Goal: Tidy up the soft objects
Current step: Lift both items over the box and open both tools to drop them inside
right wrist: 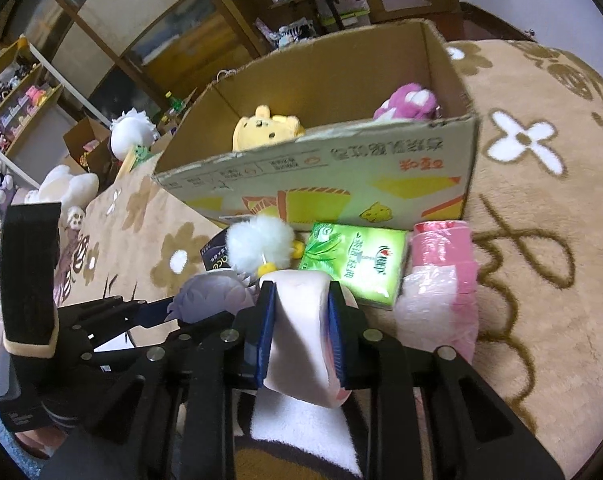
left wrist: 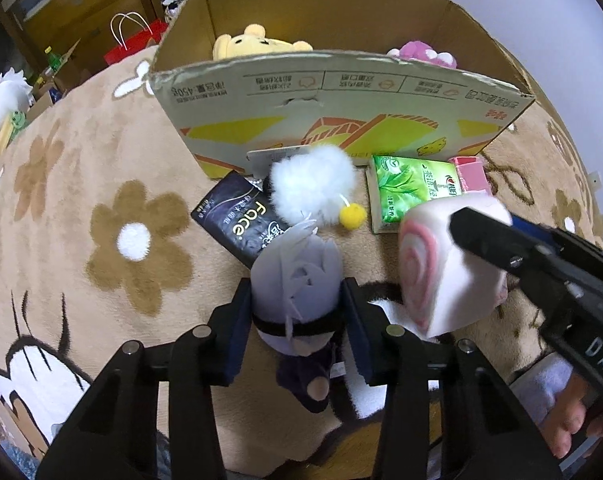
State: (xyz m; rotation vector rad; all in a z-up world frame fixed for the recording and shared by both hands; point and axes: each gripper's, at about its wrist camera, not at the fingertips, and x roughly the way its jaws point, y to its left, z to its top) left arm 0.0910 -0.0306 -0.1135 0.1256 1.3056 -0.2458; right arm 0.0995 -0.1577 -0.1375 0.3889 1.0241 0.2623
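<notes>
My left gripper [left wrist: 297, 300] is shut on a small grey-haired plush doll [left wrist: 297, 280] with a black headband and dark body; the doll's head also shows in the right wrist view [right wrist: 209, 294]. My right gripper [right wrist: 301, 312] is shut on a white-and-pink swirl roll-cake plush [right wrist: 301, 336], also seen in the left wrist view [left wrist: 441, 264]. Ahead stands an open cardboard box [left wrist: 341, 92] holding a yellow bear plush [left wrist: 257, 42] and a pink plush [left wrist: 421, 52]. A white fluffy pompom toy [left wrist: 313, 188] lies in front of the box.
A black tissue pack [left wrist: 237, 220], a green tissue pack [left wrist: 409, 188] and a pink wrapped pack [right wrist: 441, 264] lie on the brown flowered blanket [left wrist: 81, 200] before the box. Shelves with toys stand at the left in the right wrist view [right wrist: 17, 104]. A red bag [left wrist: 133, 44] sits behind.
</notes>
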